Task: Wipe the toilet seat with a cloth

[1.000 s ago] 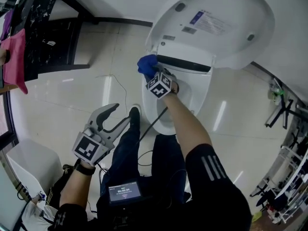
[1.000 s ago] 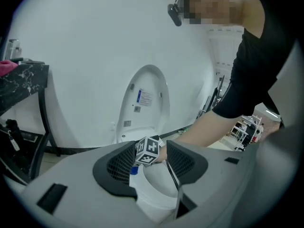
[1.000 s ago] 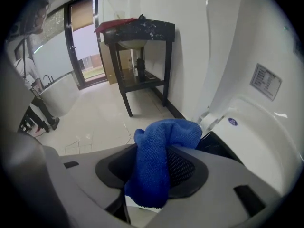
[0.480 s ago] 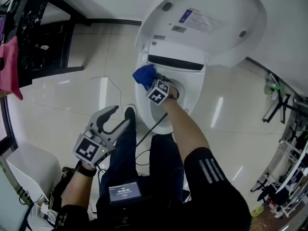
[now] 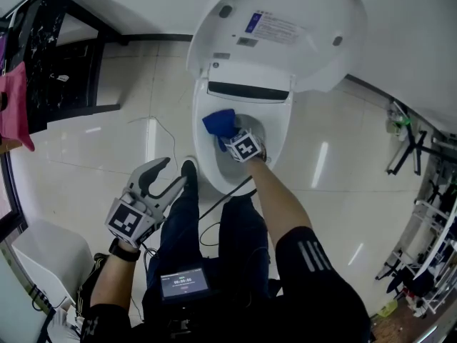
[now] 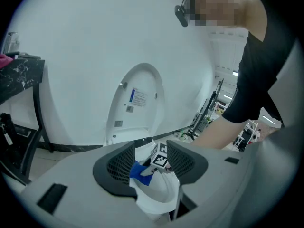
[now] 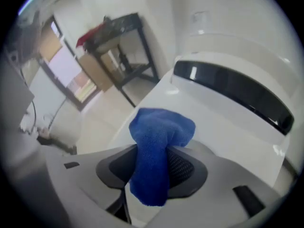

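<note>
**Cloth slides forward off the seat's back left corner**

With the toilet lid [image 5: 278,27] standing up, we have drawn the stroke along the toilet seat [image 5: 206,164]. The blue cloth [image 5: 220,123], a second ago at the back left corner, now lies farther forward on the left side. Our right tongs [image 5: 230,136] stay clamped on it. We judge the front and right edges remain unwiped. Our left tongs [image 5: 173,171] hang agape and empty over the floor [image 5: 107,141].
</note>
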`<state>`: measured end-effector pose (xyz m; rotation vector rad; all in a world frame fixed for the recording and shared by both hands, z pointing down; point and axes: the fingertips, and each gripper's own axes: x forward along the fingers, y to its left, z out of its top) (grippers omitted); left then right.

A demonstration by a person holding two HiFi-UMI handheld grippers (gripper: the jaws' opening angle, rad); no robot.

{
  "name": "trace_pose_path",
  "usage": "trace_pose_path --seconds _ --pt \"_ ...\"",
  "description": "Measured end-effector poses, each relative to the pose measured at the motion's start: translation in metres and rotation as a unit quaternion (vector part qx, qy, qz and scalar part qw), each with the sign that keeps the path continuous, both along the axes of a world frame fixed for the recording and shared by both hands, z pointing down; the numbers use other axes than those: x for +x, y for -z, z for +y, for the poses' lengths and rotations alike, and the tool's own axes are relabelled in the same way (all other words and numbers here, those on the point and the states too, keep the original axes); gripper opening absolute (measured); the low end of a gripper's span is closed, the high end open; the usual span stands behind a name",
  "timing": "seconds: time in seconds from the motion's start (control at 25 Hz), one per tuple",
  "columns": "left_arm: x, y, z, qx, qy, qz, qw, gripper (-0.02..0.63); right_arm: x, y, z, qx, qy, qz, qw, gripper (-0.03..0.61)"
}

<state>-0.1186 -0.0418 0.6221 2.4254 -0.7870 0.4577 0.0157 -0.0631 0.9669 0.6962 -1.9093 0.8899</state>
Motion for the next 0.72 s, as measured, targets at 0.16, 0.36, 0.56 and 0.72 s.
trace_pose_path --seconds 0.16,0.36,0.56,0.72 --pt "0.003 0.028 0.004 0.0 0.0 0.01 0.9999 0.207 0.005 0.092 -0.013 0.005 -0.185 -0.179 0.966 0.193" --pt "0.023 0.083 -0.003 0.036 -0.017 0.025 0.9989 0.207 0.046 0.225 -0.028 0.081 -0.254 -0.248 0.931 0.19" --pt "0.036 0.138 -0.006 0.093 -0.041 0.027 0.9945 0.206 0.093 0.358 -0.028 0.166 -0.287 -0.275 0.902 0.189" --pt "0.061 0.2 -0.008 0.12 -0.049 0.044 0.9906 0.206 0.129 0.456 -0.021 0.232 -0.307 -0.294 0.875 0.189"
